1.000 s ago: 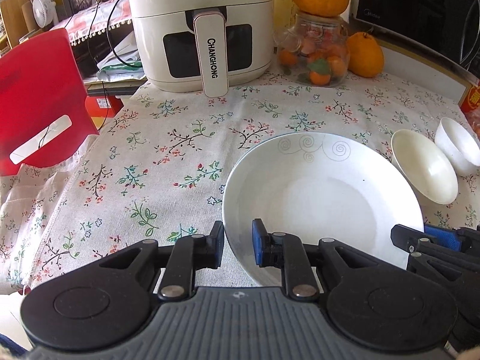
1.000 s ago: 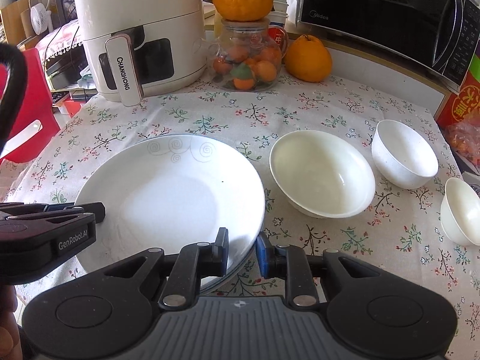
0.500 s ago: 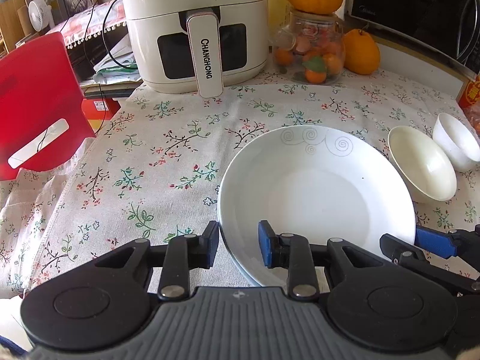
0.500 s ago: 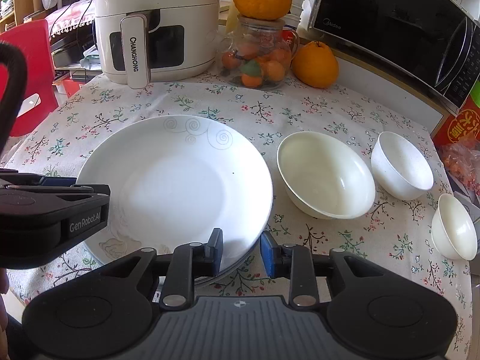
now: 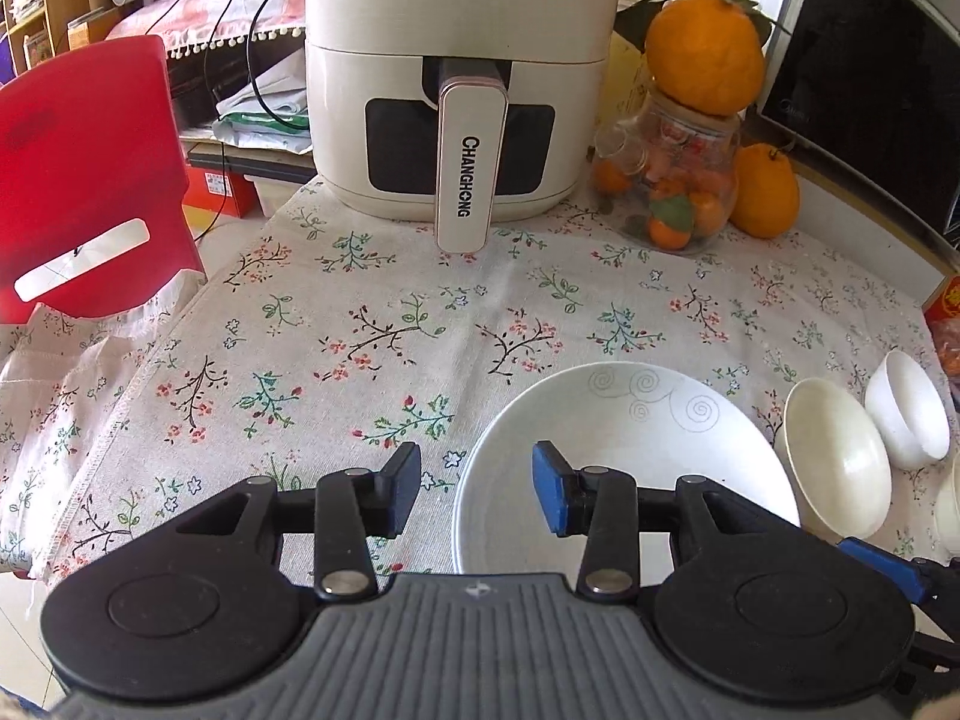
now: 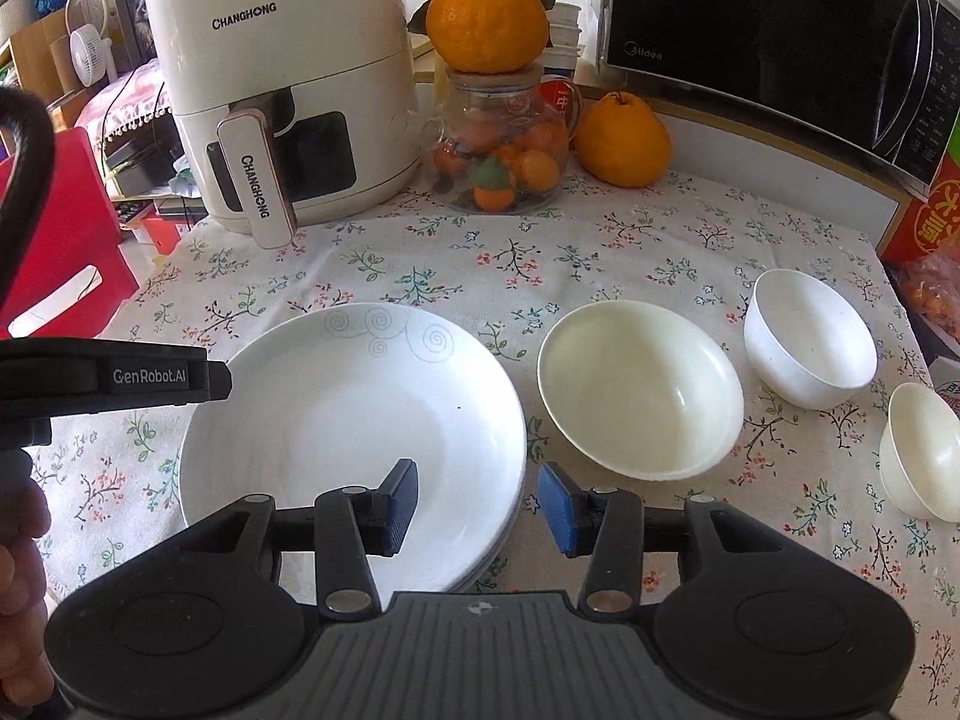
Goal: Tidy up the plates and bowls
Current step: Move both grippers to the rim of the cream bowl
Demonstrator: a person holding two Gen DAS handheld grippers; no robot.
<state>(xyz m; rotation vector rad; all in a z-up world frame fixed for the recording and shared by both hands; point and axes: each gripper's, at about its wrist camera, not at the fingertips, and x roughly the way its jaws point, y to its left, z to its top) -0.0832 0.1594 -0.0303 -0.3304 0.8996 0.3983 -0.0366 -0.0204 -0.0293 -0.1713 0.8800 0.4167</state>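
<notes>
As both tools hung low over the near table edge, the left gripper (image 5: 474, 495) and the right gripper (image 6: 477, 501) each stood with fingers apart, clamped on nothing. Directly ahead lay the plate stack (image 6: 354, 414): a white swirl-patterned plate on top, with further rims showing beneath its near right edge, so the plates appeared already gathered. Just beside it to the right rested the large bowl (image 6: 639, 405), then the medium bowl (image 6: 807, 339), and the small bowl (image 6: 924, 459) near the right edge, each apart from its neighbour on the floral tablecloth (image 6: 480, 264). Nesting these three bowls seemed the remaining work. Farther back stood the air fryer (image 6: 288, 108), the glass jar (image 6: 504, 144) topped by an orange, and the microwave (image 6: 780, 30).
</notes>
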